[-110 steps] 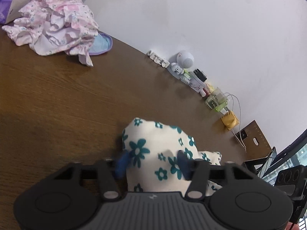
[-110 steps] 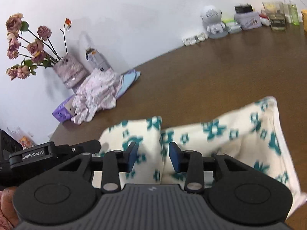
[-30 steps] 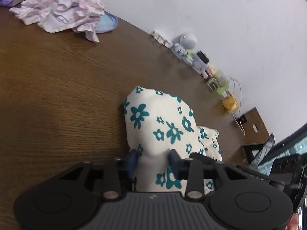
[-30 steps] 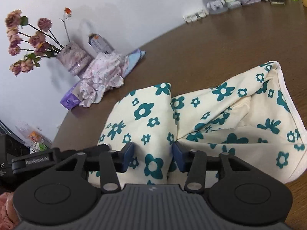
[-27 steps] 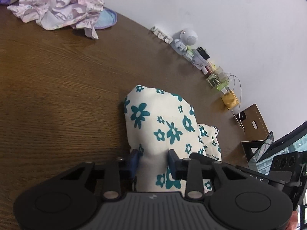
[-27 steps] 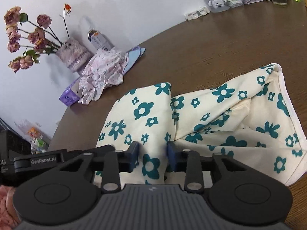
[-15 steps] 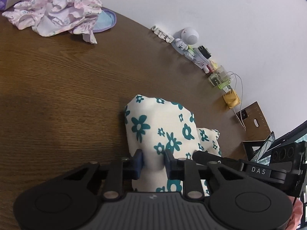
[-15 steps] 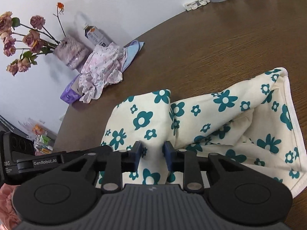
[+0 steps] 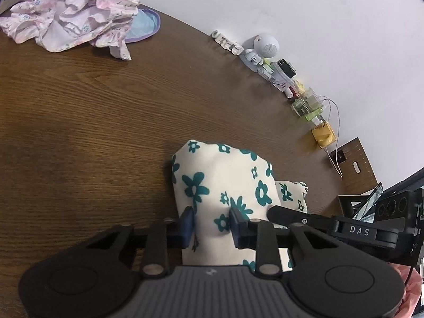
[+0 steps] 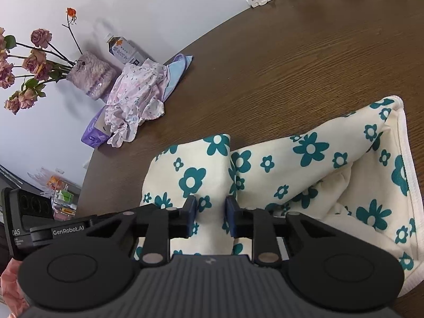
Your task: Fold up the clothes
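Now we have both grippers pinched on the cream garment with teal flowers (image 10: pixel 312 164), which lies on the brown wooden table (image 9: pixel 79 111) toward its near edge. Our left gripper (image 9: pixel 211 221) has its jaws drawn narrow, with a raised ridge of the cloth caught between the blue pads; our right gripper (image 10: pixel 210 213) is closed the same way on a fold of the same cloth, close beside the left one. We judge the two pinches sit near each other so that one edge of the garment can be lifted evenly and carried over as a single line, not dragged from one corner.

From the right wrist view the garment is bunched, not flat: a white hemmed edge runs down its right side, and one flap humps up just ahead of our jaws. Whether this is a fold being formed or a fold being straightened, we cannot tell.

Well away, at the table's far corner by the wall, a crumpled pink floral garment (image 10: pixel 135 98) lies unfolded beside a vase of dried roses (image 10: pixel 90 76), and small desk items (image 9: pixel 281 71) line the far edge.
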